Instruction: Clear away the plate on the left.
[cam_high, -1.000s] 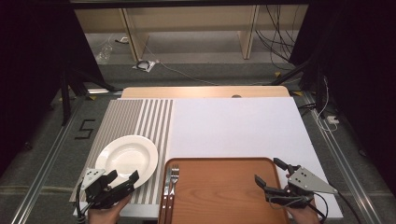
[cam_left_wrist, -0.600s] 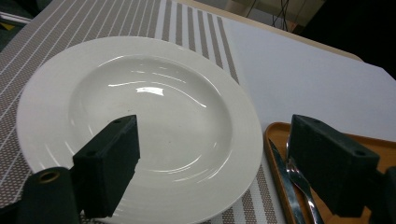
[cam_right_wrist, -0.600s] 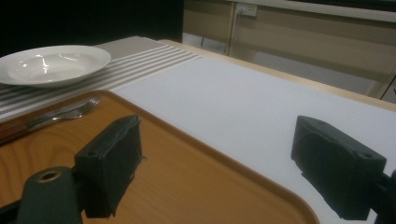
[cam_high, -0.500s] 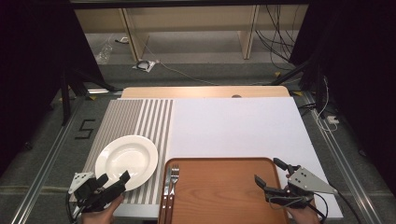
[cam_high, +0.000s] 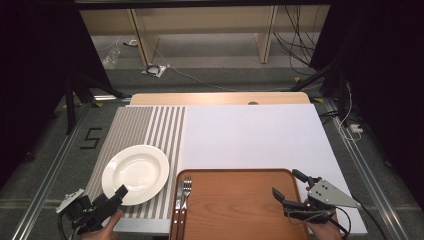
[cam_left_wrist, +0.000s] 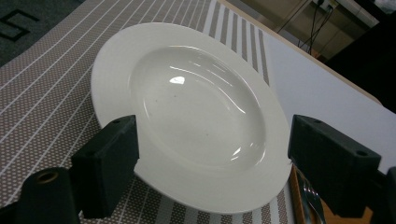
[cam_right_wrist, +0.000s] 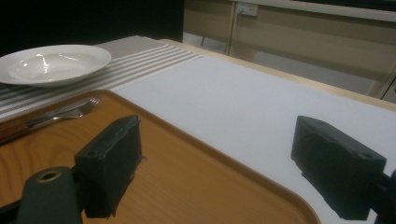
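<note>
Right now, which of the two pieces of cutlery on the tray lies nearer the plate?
The knife: it lies left of the fork, against the tray's left rim, beside the white plate.

Two hand-held tongs enter from the bottom of the high view, one in each of the person's hands. The left tongs sit at the lower left, angled up and to the right, their black jaws spread wide apart and gripping nothing. The left hand wraps the handle from below. The right tongs sit at the lower right, pointing left, jaws likewise wide open and holding nothing, a grey three-cornered plate on top.
</note>
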